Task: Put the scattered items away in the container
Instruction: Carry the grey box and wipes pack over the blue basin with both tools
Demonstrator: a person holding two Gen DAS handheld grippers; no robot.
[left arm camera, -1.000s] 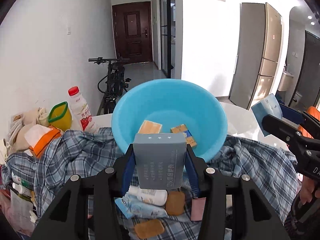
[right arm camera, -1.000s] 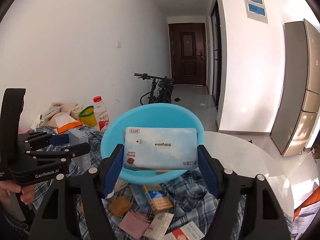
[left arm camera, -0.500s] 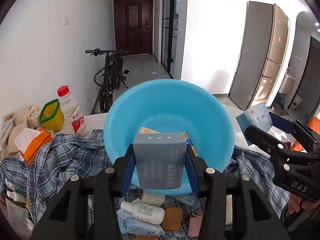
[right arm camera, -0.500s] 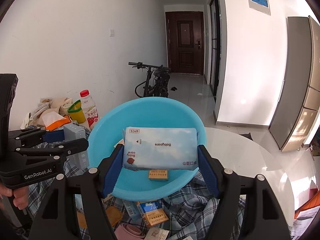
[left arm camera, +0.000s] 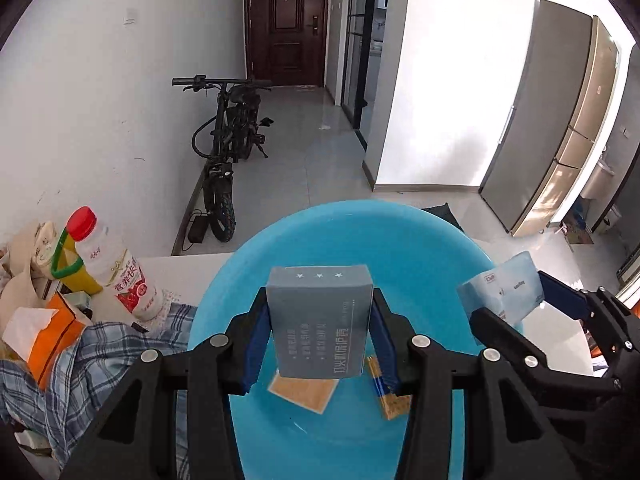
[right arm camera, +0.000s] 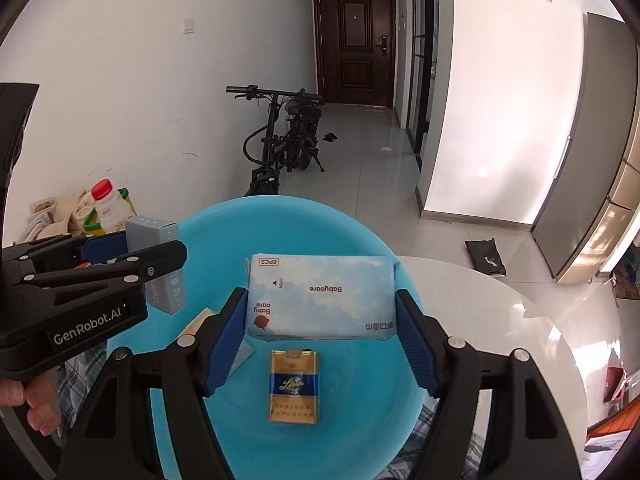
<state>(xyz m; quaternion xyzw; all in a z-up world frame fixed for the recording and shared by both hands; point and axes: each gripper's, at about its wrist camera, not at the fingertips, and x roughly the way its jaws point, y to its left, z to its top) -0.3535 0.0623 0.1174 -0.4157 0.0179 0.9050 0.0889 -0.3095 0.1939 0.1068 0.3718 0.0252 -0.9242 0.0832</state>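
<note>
Left gripper [left arm camera: 320,334] fills the lower centre of its own view, blue ribbed pads pinching a matte grey cardboard box [left arm camera: 320,322] by its two flat sides, upright above the smooth round blue plastic basin [left arm camera: 400,240]. Two flat orange packets lie on the basin floor beneath it. At right, the right gripper [left arm camera: 516,308] holds a soft pale-blue wipes pack [left arm camera: 504,292] over the basin's right rim. At left, crumpled plaid cloth [left arm camera: 100,352] covers the counter, with a red-capped bottle [left arm camera: 116,268] near the basin's left edge.

From the right wrist, the right gripper [right arm camera: 320,332] clamps the glossy rectangular wipes pack [right arm camera: 320,296] at its short ends, above the basin [right arm camera: 280,220]. A gold-and-blue cigarette pack [right arm camera: 295,388] lies flat in the bowl. At left, the left gripper [right arm camera: 160,256] carries the grey box [right arm camera: 160,264] inside the rim. Bare white counter [right arm camera: 500,320] lies open at right.
</note>
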